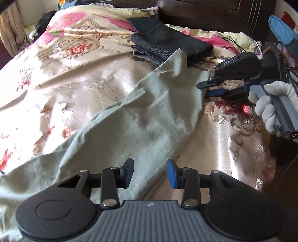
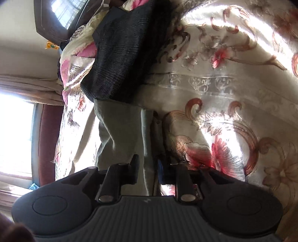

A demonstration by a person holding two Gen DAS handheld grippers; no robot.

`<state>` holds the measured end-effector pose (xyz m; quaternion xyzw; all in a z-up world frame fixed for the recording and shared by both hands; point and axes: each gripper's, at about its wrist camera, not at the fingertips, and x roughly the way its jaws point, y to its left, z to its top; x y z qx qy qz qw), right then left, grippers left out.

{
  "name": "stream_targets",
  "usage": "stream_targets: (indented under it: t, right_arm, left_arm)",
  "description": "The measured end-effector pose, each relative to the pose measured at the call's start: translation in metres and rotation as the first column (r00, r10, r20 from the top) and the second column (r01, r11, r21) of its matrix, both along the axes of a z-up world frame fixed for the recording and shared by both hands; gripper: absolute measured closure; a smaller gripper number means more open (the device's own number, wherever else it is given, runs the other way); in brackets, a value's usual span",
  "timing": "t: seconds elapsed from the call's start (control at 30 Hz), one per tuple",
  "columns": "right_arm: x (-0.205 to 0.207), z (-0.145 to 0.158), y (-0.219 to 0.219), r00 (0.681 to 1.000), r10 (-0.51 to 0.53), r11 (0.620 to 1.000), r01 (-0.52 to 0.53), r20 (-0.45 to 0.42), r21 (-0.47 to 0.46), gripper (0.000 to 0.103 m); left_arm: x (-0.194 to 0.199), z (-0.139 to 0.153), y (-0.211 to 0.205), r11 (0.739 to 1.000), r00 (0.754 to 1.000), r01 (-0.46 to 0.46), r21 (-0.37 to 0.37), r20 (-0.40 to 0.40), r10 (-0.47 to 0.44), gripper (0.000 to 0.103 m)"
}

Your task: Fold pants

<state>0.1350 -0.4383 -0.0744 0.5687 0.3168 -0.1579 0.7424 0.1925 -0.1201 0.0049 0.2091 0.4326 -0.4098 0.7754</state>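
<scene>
Pale grey-green pants (image 1: 130, 119) lie stretched across a shiny floral bedspread (image 1: 61, 78). My left gripper (image 1: 150, 174) is open, its fingers just above the near part of the pants, holding nothing. My right gripper (image 1: 202, 89) is at the right edge of the far leg; in the right wrist view (image 2: 147, 172) its fingers stand apart with the cloth edge (image 2: 121, 130) between them, not pinched.
A pile of folded dark clothes (image 1: 167, 46) lies on the bed just beyond the pants' far end; it also shows in the right wrist view (image 2: 126, 55). A dark wooden headboard (image 1: 214, 13) stands behind. A window (image 2: 14, 135) and curtains are at one side.
</scene>
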Motion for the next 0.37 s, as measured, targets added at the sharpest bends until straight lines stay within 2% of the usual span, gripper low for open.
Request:
stream_targets:
  t: [0.1, 0.2, 0.3, 0.37]
  right_arm:
    - [-0.006, -0.002, -0.002, 0.999, -0.031, 0.999, 0.031, 0.021, 0.013, 0.081]
    - [0.01, -0.017, -0.004, 0.997, -0.04, 0.997, 0.035, 0.072, 0.062, 0.082]
    - [0.029, -0.031, 0.0, 0.996, -0.047, 0.996, 0.041, 0.079, 0.081, 0.099]
    - [0.025, -0.03, -0.001, 0.993, -0.058, 0.993, 0.047, 0.102, 0.106, 0.101]
  left_arm:
    - [0.0, 0.004, 0.0, 1.0, 1.0, 0.001, -0.017, -0.005, -0.001, 0.051]
    - [-0.002, 0.004, -0.003, 1.0, 1.0, -0.007, -0.026, 0.002, 0.007, 0.051]
    - [-0.003, 0.001, -0.011, 0.999, 1.0, -0.02, -0.029, 0.001, 0.02, 0.051]
    - [-0.002, 0.0, -0.017, 0.999, 1.0, -0.023, -0.036, 0.01, 0.023, 0.051]
